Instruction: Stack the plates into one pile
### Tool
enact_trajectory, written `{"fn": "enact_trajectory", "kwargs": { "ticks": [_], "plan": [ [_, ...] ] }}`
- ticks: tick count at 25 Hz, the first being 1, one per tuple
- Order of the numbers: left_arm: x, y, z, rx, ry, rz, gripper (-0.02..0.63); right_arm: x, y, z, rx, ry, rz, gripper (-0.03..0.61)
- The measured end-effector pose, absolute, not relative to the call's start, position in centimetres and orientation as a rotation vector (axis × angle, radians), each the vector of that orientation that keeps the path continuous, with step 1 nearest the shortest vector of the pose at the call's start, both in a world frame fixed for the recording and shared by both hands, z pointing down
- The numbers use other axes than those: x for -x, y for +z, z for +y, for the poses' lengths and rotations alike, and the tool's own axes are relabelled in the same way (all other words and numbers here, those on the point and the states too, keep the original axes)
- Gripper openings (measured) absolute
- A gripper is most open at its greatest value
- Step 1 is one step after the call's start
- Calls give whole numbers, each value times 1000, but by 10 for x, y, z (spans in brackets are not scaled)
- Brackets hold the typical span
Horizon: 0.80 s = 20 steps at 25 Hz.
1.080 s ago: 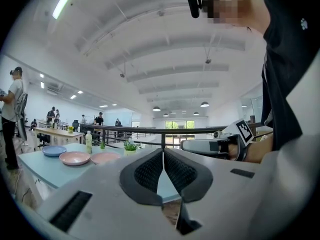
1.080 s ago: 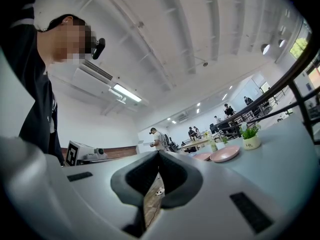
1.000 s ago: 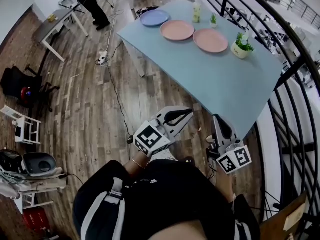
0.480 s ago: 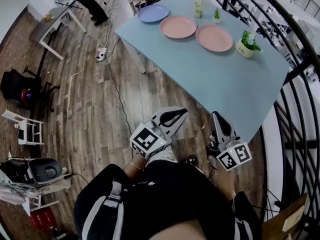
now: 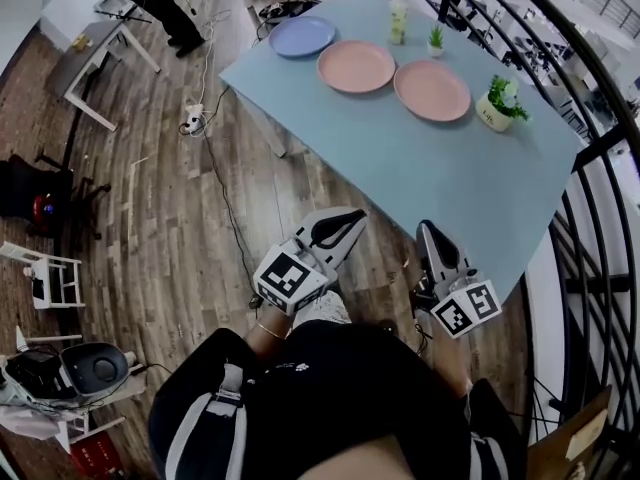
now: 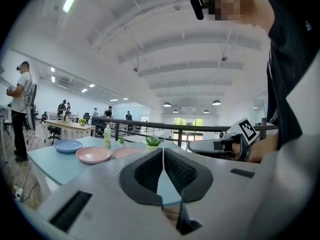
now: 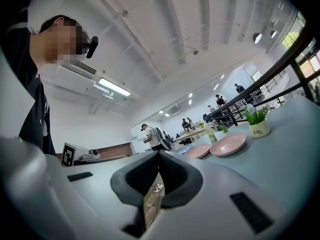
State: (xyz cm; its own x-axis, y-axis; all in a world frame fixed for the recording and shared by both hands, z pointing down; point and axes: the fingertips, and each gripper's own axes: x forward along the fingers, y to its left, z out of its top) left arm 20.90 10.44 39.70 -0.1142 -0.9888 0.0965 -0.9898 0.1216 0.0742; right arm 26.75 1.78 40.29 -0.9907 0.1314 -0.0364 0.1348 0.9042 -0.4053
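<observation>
Three plates lie in a row along the far side of the light blue table point(image 5: 440, 168): a blue plate point(image 5: 301, 36), a pink plate point(image 5: 356, 66) and a second pink plate point(image 5: 431, 89). My left gripper point(image 5: 352, 216) is shut and empty, held over the floor short of the table's near edge. My right gripper point(image 5: 428, 230) is also shut and empty, at the table's near corner. In the left gripper view the blue plate point(image 6: 68, 145) and both pink plates point(image 6: 93, 154) point(image 6: 126, 151) lie ahead. The right gripper view shows the nearer pink plate point(image 7: 228, 145) and the other pink plate point(image 7: 198, 151).
A pale bottle point(image 5: 399, 20), a small plant point(image 5: 436, 38) and a white potted plant point(image 5: 499, 102) stand on the table behind the plates. A black railing point(image 5: 600, 208) runs along the right. A cable and power strip point(image 5: 190, 118) lie on the wood floor at left.
Both grippers have moved toward the table, which now lies closer and lower in the head view. Their jaws stay shut.
</observation>
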Motion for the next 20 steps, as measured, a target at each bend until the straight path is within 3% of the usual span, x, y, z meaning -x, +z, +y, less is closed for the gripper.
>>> {"fn": "enact_trajectory", "kwargs": {
  "ticks": [20],
  "plan": [
    [-54,395,138,-1998,-92,-2248,20,-131,397,51,-140,-619,3096,2]
  ]
}}
